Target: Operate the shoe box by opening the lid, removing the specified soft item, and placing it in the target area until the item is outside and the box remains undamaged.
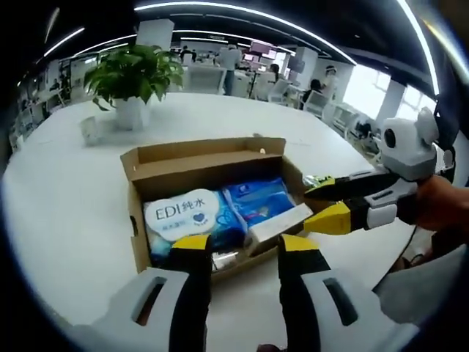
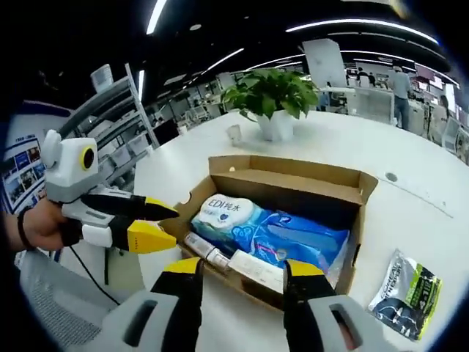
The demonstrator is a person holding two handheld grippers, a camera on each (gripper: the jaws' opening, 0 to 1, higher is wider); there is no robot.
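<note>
A brown cardboard shoe box (image 1: 146, 170) (image 2: 366, 192) lies on the white table with its lid folded back. Inside are a soft blue wipes pack labelled EDI (image 1: 180, 214) (image 2: 221, 212), a second blue pack (image 1: 256, 196) (image 2: 293, 238) and a small white carton (image 1: 281, 222) (image 2: 253, 267). My left gripper (image 1: 245, 243) (image 2: 165, 222) is open just short of the box's near rim, holding nothing. Open as well, my right gripper (image 2: 243, 269) (image 1: 324, 202) hangs at the opposite end of the box, its jaws close to the rim.
A potted green plant (image 1: 132, 73) (image 2: 271, 92) and a small white cup (image 1: 89, 130) (image 2: 234, 133) stand behind the box. A green and silver packet (image 2: 405, 290) lies on the table beside the box. People and desks fill the room's background.
</note>
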